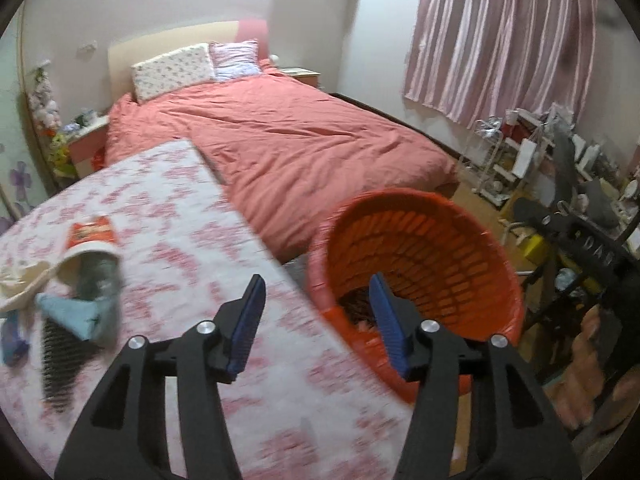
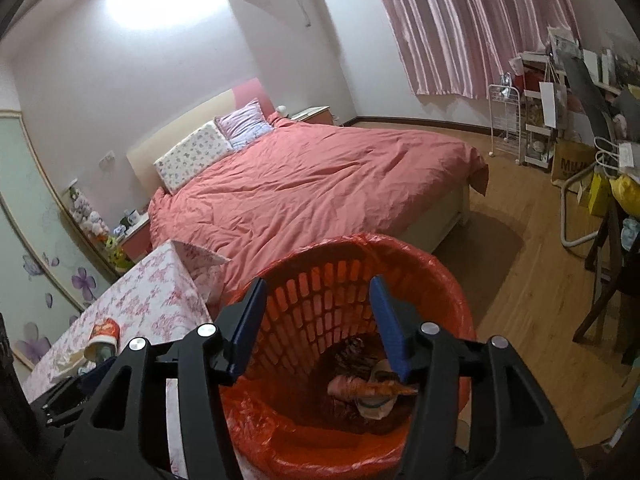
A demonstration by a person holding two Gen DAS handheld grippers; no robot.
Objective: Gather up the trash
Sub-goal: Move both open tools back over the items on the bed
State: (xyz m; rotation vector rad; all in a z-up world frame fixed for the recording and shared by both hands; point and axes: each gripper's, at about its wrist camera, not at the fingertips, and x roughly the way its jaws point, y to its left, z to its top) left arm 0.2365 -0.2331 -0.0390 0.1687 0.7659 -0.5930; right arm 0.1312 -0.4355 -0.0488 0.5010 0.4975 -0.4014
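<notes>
An orange slatted basket (image 1: 424, 236) lined with a red plastic bag stands on the floor beside the table. My left gripper (image 1: 317, 284) is open and empty, hovering over the table's edge next to the basket's rim. My right gripper (image 2: 318, 284) is open and empty too, right above the basket (image 2: 360, 248). Crumpled wrappers and paper (image 2: 372, 390) lie at the basket's bottom. On the floral tablecloth (image 1: 180, 208) a red-and-white paper cup (image 1: 94, 240) lies tipped over, with a light blue tissue (image 1: 72, 312) and a black hairbrush (image 1: 60, 360) close by. The cup (image 2: 102, 338) also shows in the right wrist view.
A bed with a pink duvet (image 2: 312, 192) lies just behind the table and basket. Shelves, bags and clutter (image 2: 560, 132) line the right wall under the pink curtain. A hand on the other black tool (image 1: 596, 344) is at the right edge. Wooden floor (image 2: 520, 280) lies right of the basket.
</notes>
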